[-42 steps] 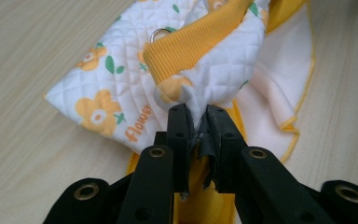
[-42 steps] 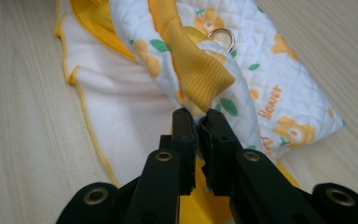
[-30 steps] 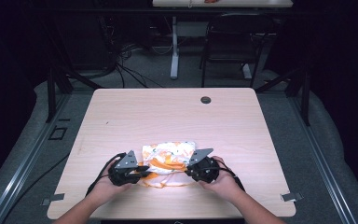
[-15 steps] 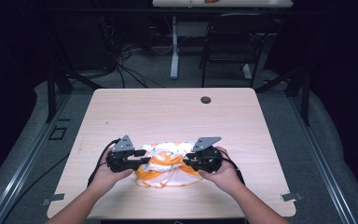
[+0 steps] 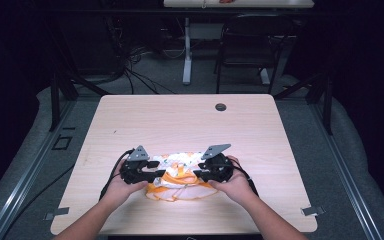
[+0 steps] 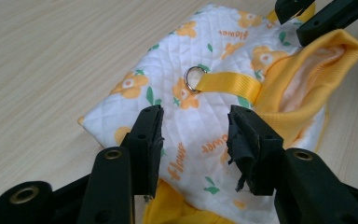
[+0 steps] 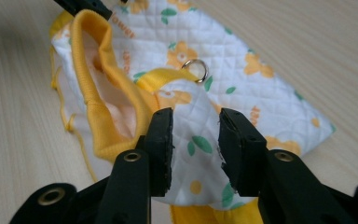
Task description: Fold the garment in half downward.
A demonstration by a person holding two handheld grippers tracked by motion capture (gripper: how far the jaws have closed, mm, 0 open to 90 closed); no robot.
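Your two hands hold a gripper each at the near middle of the bench (image 5: 130,120), one on either side of a small quilted garment (image 5: 180,172). The garment is white with orange flowers and green leaves, trimmed in yellow ribbed fabric, and it lies crumpled flat on the wood between the two tools.

Your left gripper (image 6: 195,135) has its jaws apart, hovering just over the white quilted panel with cloth showing in the gap between them; they are not pinching anything. Beyond them you can see a small metal ring (image 6: 193,78) fixed to a yellow strap (image 6: 228,84) on the garment's back, and the yellow-edged opening (image 6: 307,74) gapes to the right. The tips of your other tool reach in at the top right of that view, at that opening's edge.

Your right gripper (image 7: 196,140) also stands with its jaws apart, poised over the quilted fabric near a lifted fold, nothing clamped. The same ring (image 7: 196,70) lies just beyond its tips, and the yellow ribbed opening (image 7: 98,84) sits to the left.

Far across the bench a small dark round cap (image 5: 221,107) is set into the top.
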